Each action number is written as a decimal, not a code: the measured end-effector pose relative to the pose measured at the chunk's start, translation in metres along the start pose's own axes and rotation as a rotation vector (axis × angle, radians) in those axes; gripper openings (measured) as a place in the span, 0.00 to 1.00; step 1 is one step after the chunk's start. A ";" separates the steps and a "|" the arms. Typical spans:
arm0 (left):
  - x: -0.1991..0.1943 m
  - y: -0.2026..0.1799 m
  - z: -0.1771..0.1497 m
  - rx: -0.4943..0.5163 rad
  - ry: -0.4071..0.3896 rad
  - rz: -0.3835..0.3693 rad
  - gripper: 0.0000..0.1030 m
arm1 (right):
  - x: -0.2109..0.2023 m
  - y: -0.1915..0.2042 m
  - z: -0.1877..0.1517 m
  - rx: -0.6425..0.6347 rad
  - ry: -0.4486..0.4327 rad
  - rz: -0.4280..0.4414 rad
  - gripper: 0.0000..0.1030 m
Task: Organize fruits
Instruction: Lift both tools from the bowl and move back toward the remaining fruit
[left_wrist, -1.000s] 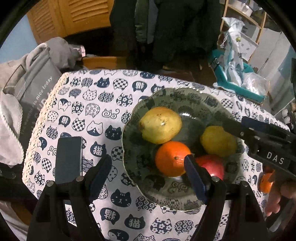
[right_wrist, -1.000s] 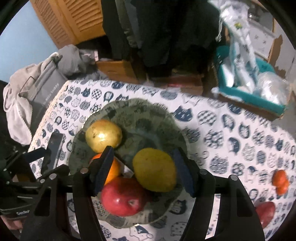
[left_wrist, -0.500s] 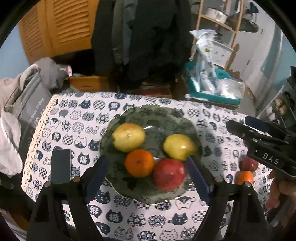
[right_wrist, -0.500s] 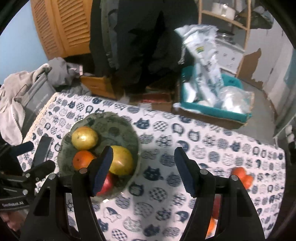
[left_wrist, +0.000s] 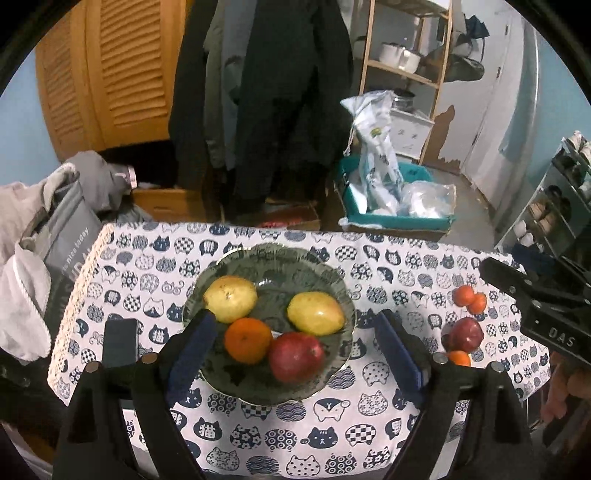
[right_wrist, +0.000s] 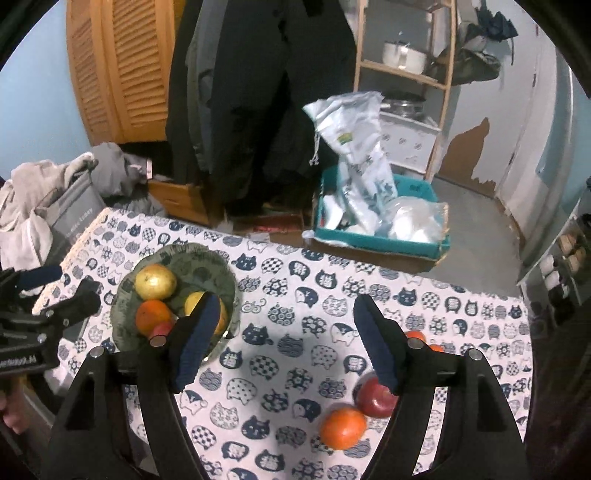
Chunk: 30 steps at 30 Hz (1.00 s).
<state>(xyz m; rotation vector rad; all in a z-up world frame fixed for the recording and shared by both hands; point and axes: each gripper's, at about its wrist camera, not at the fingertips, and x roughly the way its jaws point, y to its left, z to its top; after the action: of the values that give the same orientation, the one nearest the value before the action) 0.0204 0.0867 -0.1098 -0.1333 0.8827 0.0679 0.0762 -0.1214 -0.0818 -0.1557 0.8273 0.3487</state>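
A: Left wrist view first. Where did the fruit sit against the left gripper (left_wrist: 295, 345)?

B: Its jaws had just been opening and stood spread wide, gripping nothing. Beyond and between the blue pads (left_wrist: 190, 354) lay the dark plate (left_wrist: 332, 280) on the cat-print tablecloth (left_wrist: 147, 266). It carried two yellow pears (left_wrist: 229, 298), an orange (left_wrist: 248, 339) and a red apple (left_wrist: 296, 356). The apple and orange touched each other at the near rim.

A: Anything else around?

B: Off to the right, well apart from the plate, were a loose red apple (left_wrist: 464, 334), a small orange (left_wrist: 459, 357) just beside it, and a pair of tangerines (left_wrist: 470, 298) farther back. The right gripper's black body crossed the right edge above them. A dark phone (left_wrist: 120, 341) lay left of the plate.

A: And the right wrist view?

B: The right gripper (right_wrist: 286, 341) had also just been opening; its jaws were wide apart with only bare cloth between them. The plate (right_wrist: 207, 258) was to the left, partly hidden by the left pad (right_wrist: 197, 341). The loose apple (right_wrist: 376, 400) sat half behind the right finger, the orange (right_wrist: 343, 422) touching it on the near side. The tangerines (right_wrist: 417, 338) were mostly hidden behind that finger too.
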 end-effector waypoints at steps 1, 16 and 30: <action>-0.003 -0.002 0.000 0.001 -0.009 -0.004 0.88 | -0.005 -0.004 -0.001 0.005 -0.008 -0.001 0.76; -0.024 -0.059 0.003 0.079 -0.054 -0.052 0.98 | -0.062 -0.066 -0.025 0.070 -0.082 -0.083 0.83; -0.008 -0.122 0.002 0.162 -0.018 -0.105 0.98 | -0.069 -0.118 -0.058 0.131 -0.053 -0.162 0.83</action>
<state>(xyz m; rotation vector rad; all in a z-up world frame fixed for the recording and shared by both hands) 0.0304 -0.0340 -0.0914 -0.0272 0.8587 -0.1000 0.0354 -0.2637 -0.0693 -0.0900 0.7775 0.1454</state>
